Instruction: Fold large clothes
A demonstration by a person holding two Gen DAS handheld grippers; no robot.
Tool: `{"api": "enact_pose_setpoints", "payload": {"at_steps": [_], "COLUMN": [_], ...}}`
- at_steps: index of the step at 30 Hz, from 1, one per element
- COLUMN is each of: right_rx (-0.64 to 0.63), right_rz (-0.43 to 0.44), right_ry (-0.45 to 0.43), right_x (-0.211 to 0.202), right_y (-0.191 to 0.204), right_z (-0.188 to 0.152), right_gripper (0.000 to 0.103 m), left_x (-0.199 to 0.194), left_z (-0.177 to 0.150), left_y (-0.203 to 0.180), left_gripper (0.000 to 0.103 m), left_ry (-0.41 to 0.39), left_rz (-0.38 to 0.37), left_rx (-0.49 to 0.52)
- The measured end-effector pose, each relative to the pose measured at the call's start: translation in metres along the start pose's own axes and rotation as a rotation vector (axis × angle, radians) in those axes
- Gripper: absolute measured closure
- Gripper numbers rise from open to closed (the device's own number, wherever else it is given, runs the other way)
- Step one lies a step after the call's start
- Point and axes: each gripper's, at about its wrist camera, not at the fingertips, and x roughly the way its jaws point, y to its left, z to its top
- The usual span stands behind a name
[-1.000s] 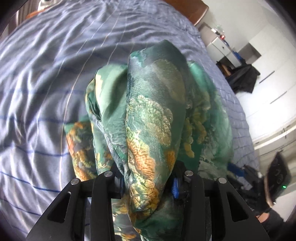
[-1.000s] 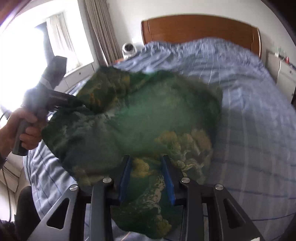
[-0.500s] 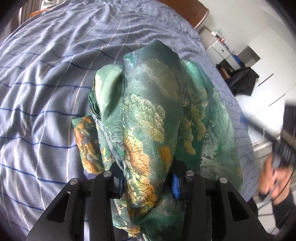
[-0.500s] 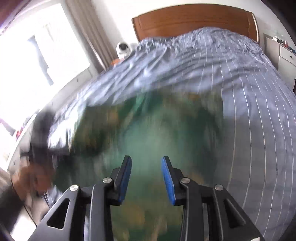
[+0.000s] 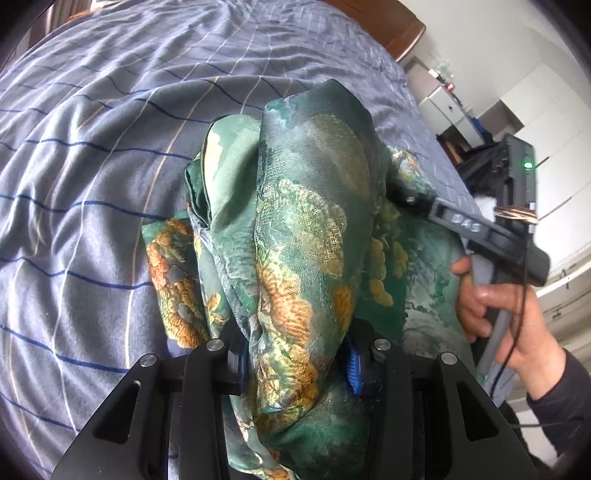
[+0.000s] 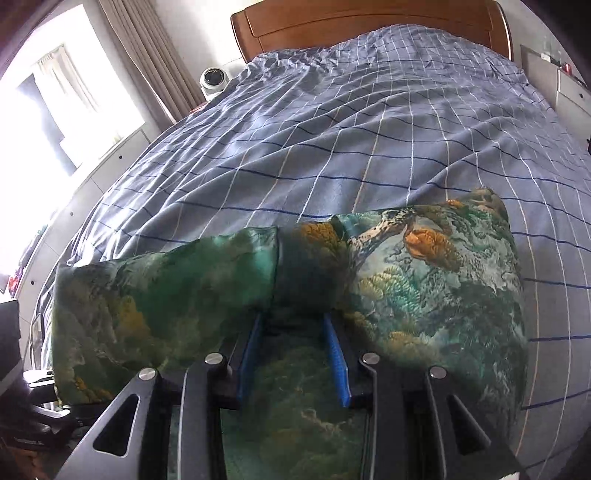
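The right gripper (image 6: 291,350) has swung sideways over the last second: a second ago it looked across a crumpled heap of green cloth with the other tool off to its left, and now the garment (image 6: 424,295) lies ahead of it as a low band on the bed (image 6: 332,129), one lobe to the left of its fingers and a larger lobe to the right. Its jaws stand part-way apart with dark cloth bunched in the gap at the tips, so it looks to be pinching a fold, though the contact itself is hidden. The left gripper (image 5: 295,354) has hardly shifted; its jaws are clamped on a thick bundle of the same garment (image 5: 306,229), which rises ahead of it and spills down between the fingers, and they have eased slightly wider. In its view the right gripper (image 5: 417,201) now sits just to the right, held in the person's hand (image 5: 495,306), where a second ago it was farther off. This looks like one side being carried over toward the other, a fold in progress rather than finished. Ahead of both tools the bedcover is open and flat up to the headboard (image 6: 369,22); to the right of the left gripper the bed edge drops away near a cabinet (image 5: 447,107).
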Motion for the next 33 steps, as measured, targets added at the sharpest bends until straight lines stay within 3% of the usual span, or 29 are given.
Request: {"api": "enact_pose_setpoints", "payload": {"at_steps": [6,11,16,19,22,25,33], "right_rx": [-0.070,-0.190,-0.230,-0.237,-0.209,-0.189,-0.176], "right_rz": [0.067,0.050,0.009,0.000,-0.010,-0.007,0.009], "right_ry": [-0.032,-0.068,-0.137,-0.100,-0.133,-0.047,0.057], "right_x": [-0.065,-0.139,-0.181,-0.165,-0.149,-0.128,-0.107], "right_y": [0.014,0.011,0.007,0.007,0.003,0.000,-0.005], "right_z": [-0.017,-0.088,-0.153,-0.170,-0.174,-0.165,-0.162], "right_gripper": [0.068,0.068,0.068,0.068,0.068,0.068,0.068], "left_x": [-0.003,-0.004,-0.002,-0.002,0.000,0.002,0.005], "left_z": [-0.005,-0.005,-0.004,-0.004,-0.003,-0.003,-0.006], "left_y": [0.001,-0.001,-0.003,-0.005,-0.008,-0.008,-0.007], "left_gripper": [0.061,0.061,0.060,0.060,0.060,0.059,0.057], "left_ry": [-0.006,-0.003,-0.003,0.000,0.000,0.000,-0.024], "left_rz": [-0.005,0.001,0.012,0.014,0.024,0.023,0.027], "left_rx": [-0.007,0.002,0.000,0.004,0.007,0.009,-0.012]}}
